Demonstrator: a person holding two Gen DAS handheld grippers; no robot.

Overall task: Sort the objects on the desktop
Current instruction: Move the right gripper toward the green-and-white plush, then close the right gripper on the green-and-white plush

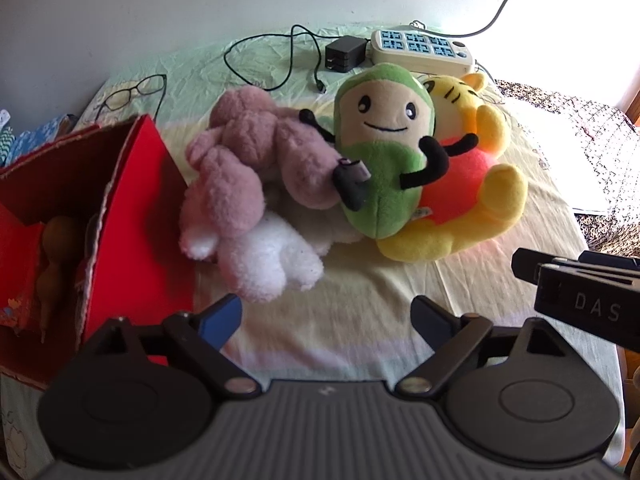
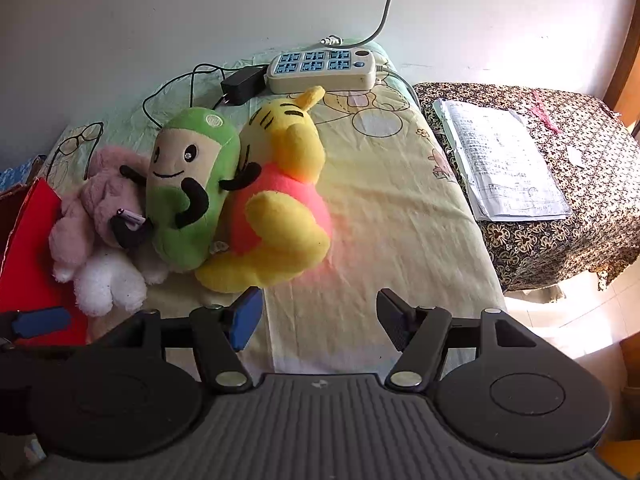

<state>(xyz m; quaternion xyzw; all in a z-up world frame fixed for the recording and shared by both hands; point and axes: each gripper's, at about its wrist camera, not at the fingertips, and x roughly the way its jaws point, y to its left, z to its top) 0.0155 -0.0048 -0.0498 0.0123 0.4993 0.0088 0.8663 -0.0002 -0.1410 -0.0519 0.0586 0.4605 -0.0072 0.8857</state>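
We hold both claws, left gripper [image 1: 326, 320] and right gripper [image 2: 318, 316], spread empty; only our right view shows the white paper stack [image 2: 504, 164], only our left the red cardboard box [image 1: 120, 208] interior.

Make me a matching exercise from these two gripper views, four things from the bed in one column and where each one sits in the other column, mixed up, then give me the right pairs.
Things
1. green plush
2. glasses
3. power strip
4. stack of papers

Places
A. on the patterned cloth to the right of the bed
B. leaning between the pink plush and the yellow plush
C. at the far edge, by the wall, next to the black adapter
D. far left, behind the red box

Pairs: 1-B, 2-D, 3-C, 4-A
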